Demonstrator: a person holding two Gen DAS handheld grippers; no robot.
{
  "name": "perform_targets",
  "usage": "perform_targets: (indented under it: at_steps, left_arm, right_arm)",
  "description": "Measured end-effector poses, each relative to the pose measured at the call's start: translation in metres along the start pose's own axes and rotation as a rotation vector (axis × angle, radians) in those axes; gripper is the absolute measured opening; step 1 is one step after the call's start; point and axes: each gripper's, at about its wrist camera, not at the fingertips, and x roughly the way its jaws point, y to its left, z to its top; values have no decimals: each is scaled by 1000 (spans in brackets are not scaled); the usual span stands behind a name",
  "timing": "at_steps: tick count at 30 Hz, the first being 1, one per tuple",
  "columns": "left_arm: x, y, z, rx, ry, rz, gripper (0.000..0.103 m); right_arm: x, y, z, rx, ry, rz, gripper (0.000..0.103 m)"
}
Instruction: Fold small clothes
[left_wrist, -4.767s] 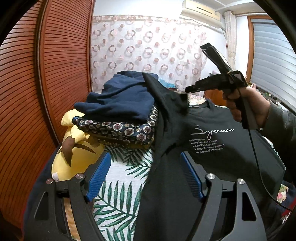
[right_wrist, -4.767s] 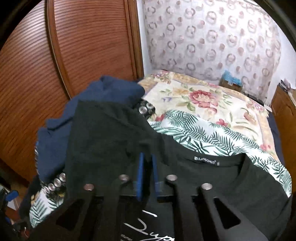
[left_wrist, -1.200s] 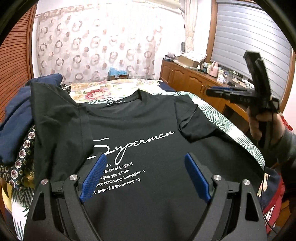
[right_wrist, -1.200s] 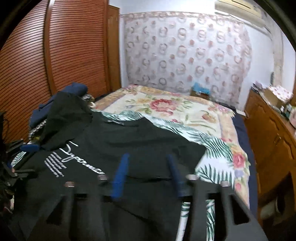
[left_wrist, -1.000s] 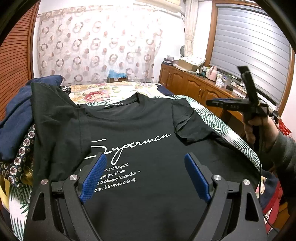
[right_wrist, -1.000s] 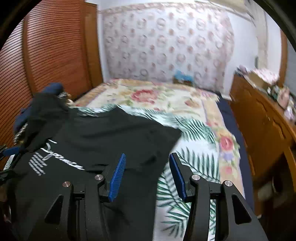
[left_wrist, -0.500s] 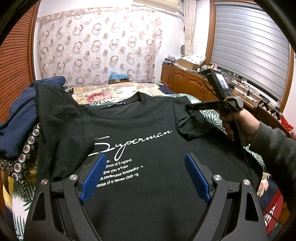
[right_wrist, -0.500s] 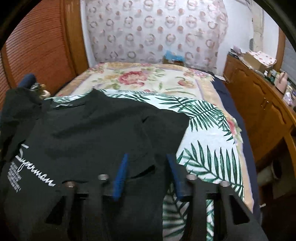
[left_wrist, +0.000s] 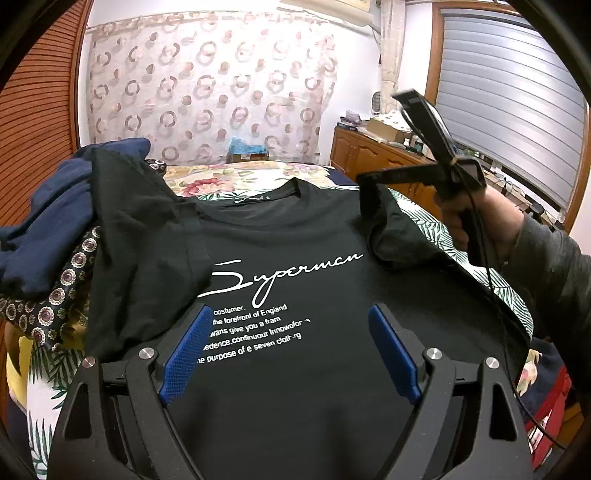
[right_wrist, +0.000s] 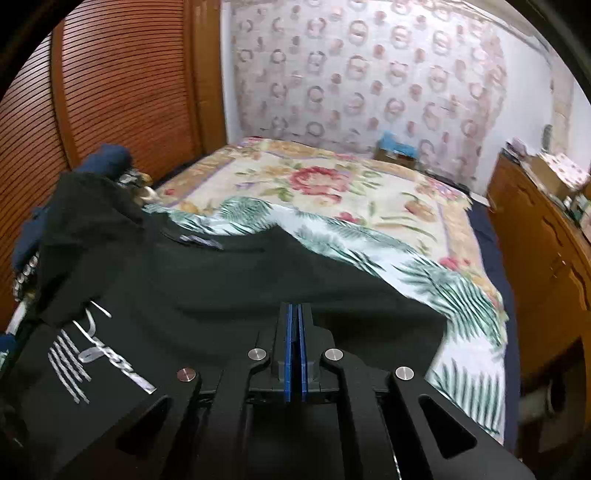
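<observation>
The black T-shirt (left_wrist: 295, 229) lies face up on the bed (right_wrist: 369, 192), in the middle of the frame. Its white print reads "Superman", with small lines such as "the purpose of e seven". The left gripper (left_wrist: 288, 347) hangs over the lower print with its blue fingers (left_wrist: 183, 349) spread wide. The right gripper (right_wrist: 294, 314) is pressed together, pinching the shirt's sleeve. At the left of the frame, a pile of clothes (left_wrist: 55, 221) lies under the other sleeve. A wooden cabinet (right_wrist: 546, 251) stands at the right, a patterned curtain (left_wrist: 207, 92) behind.
</observation>
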Motion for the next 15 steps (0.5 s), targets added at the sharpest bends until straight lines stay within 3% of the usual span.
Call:
perform_targets:
  at_steps: [4, 9, 10, 13, 15]
  left_arm:
    - [-2, 4, -2, -3, 3, 11, 87]
    - [-3, 11, -5, -7, 13, 33, 87]
    - [-3, 13, -6, -10, 15, 38, 87]
    - [-2, 17, -6, -24, 15, 40, 87]
    - [-1, 19, -7, -32, 15, 38, 87]
  right_arm:
    - [11, 18, 15, -29, 12, 3, 3]
    - [27, 18, 25, 30, 23, 26, 3]
    - [26, 16, 27, 50, 19, 38, 8]
    - [23, 9, 24, 100, 0, 38, 41]
    - [18, 9, 17, 109, -24, 52, 42]
